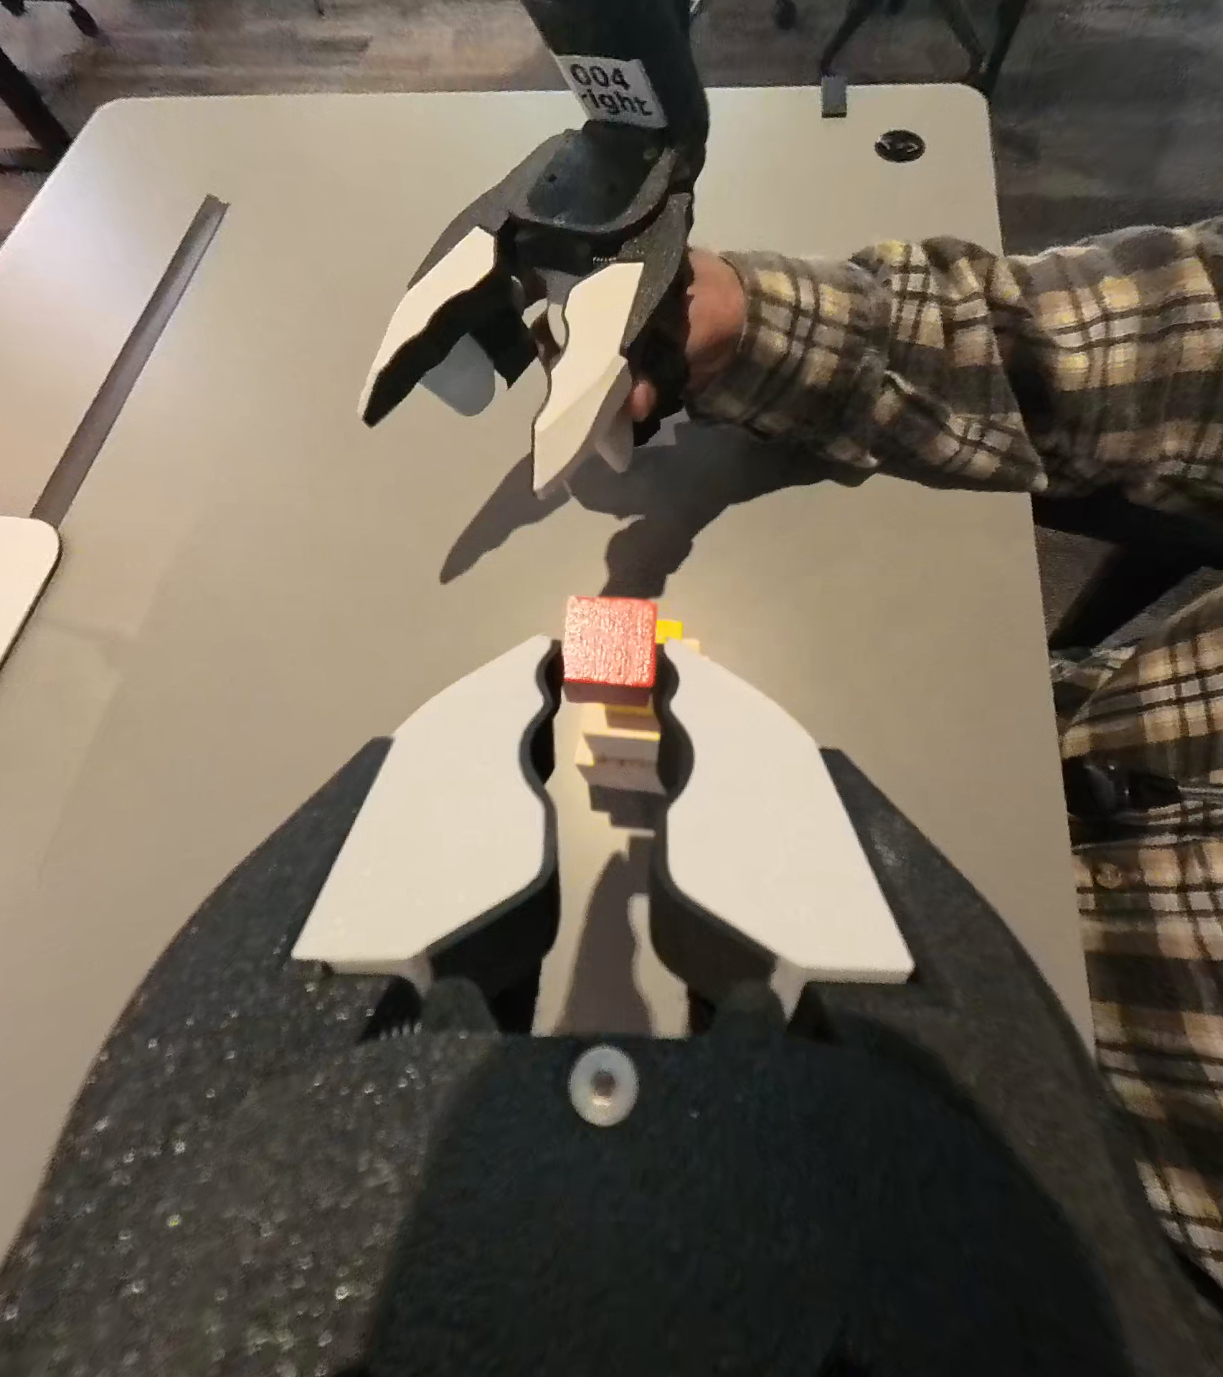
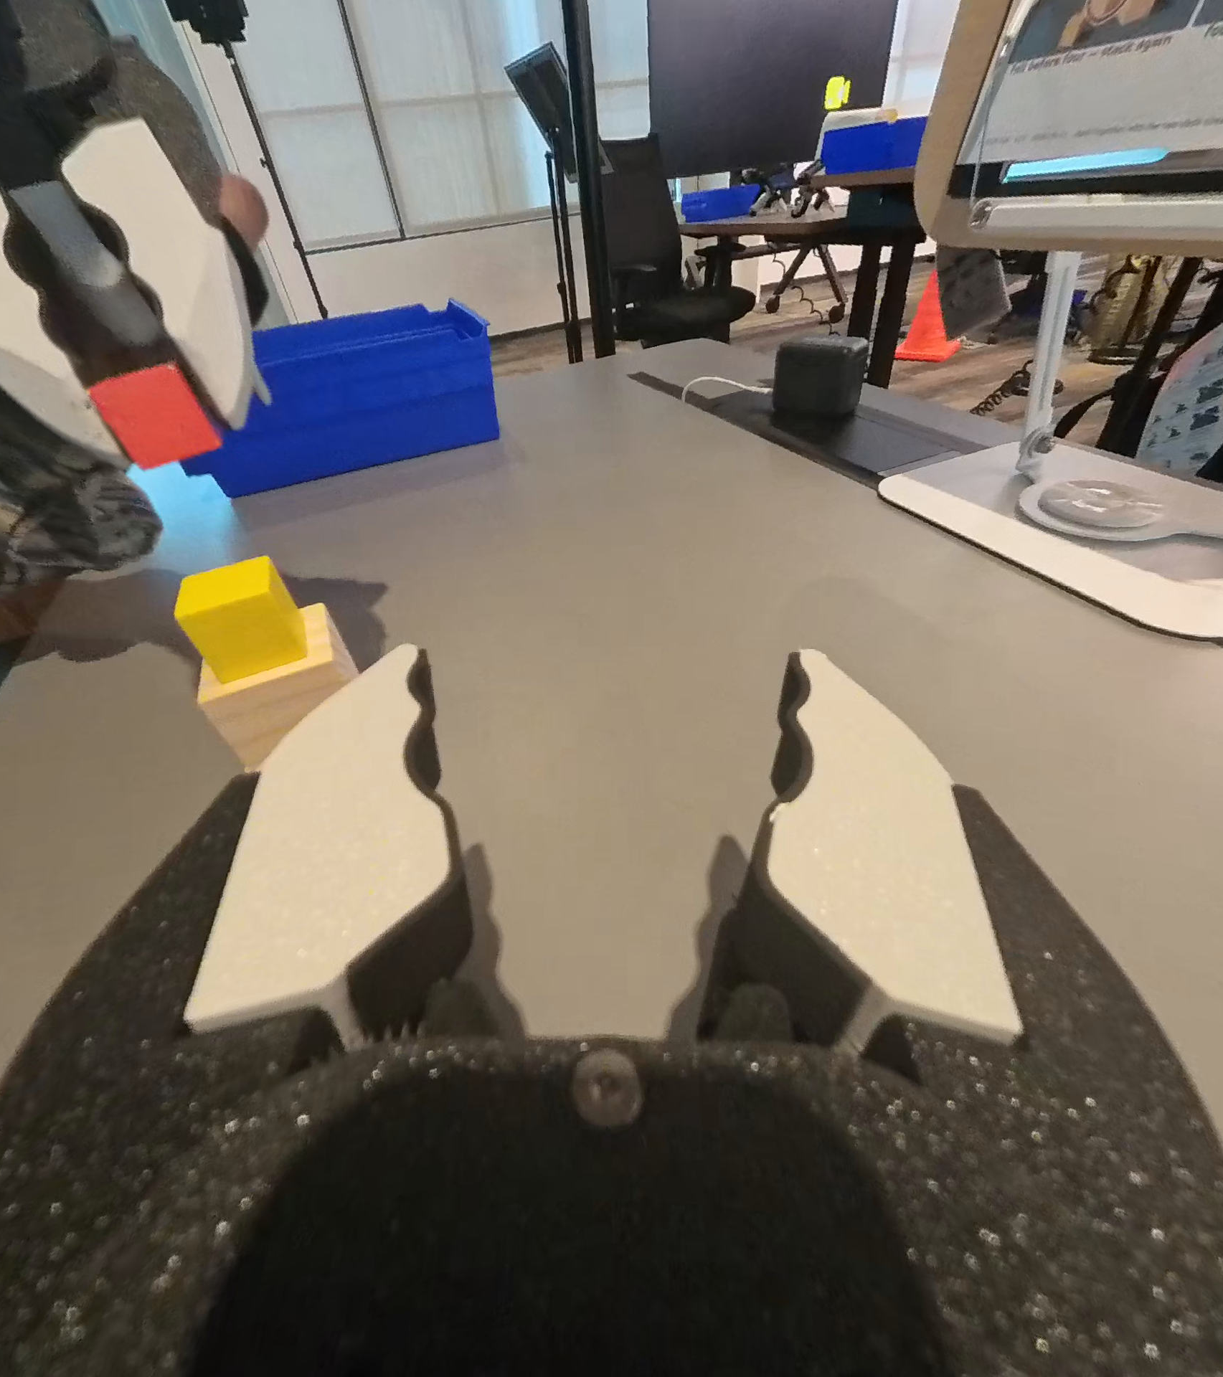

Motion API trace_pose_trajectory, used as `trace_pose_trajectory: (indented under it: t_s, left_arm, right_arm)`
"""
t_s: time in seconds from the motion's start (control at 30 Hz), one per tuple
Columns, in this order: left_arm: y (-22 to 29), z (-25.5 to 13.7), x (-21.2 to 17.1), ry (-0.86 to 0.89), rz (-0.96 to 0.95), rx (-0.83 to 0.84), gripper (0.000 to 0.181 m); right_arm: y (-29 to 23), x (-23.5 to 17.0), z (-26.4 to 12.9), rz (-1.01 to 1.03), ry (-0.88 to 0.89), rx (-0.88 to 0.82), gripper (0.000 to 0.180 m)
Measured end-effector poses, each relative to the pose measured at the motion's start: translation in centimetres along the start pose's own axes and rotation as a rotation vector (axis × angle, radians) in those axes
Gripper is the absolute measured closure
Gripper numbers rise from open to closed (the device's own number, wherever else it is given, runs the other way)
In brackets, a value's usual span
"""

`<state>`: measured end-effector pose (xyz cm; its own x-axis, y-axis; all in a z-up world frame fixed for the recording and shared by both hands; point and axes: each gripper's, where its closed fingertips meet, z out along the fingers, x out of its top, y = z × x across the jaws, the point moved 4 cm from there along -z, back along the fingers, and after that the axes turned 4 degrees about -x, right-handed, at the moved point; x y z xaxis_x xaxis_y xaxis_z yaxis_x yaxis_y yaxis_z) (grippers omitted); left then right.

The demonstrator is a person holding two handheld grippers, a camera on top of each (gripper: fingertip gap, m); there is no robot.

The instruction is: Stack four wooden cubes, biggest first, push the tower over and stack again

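My left gripper [image 1: 610,656] is shut on a red cube [image 1: 610,647] and holds it in the air above the stack. In the right wrist view it shows at upper left [image 2: 168,406], the red cube [image 2: 153,413] between its tips. Below it a yellow cube [image 2: 239,618] sits on a larger plain wooden cube [image 2: 280,689] on the grey table [image 2: 668,559]. In the left wrist view the wooden cube [image 1: 619,752] shows under the red one. My right gripper [image 2: 608,700] is open and empty, to the right of the stack; it also shows in the left wrist view [image 1: 459,439].
A blue bin [image 2: 362,395] stands at the table's far side. A dark grey box [image 2: 817,372] with a white cable sits farther back. A monitor stand on a white base [image 2: 1085,551] is at the right. A person's plaid sleeve [image 1: 966,358] reaches in.
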<state>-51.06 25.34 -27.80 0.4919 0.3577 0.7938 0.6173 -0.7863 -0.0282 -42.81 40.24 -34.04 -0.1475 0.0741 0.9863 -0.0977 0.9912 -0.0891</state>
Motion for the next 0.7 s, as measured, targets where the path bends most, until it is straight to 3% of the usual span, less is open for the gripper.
trace_pose_trajectory:
  t_s: [0.7]
  left_arm:
    - [0.4, 3.0, -1.1, -0.048, -0.007, -0.086, 0.158]
  right_arm:
    - [-0.2, 0.0, 0.1, -0.004, -0.008, 0.007, 0.093]
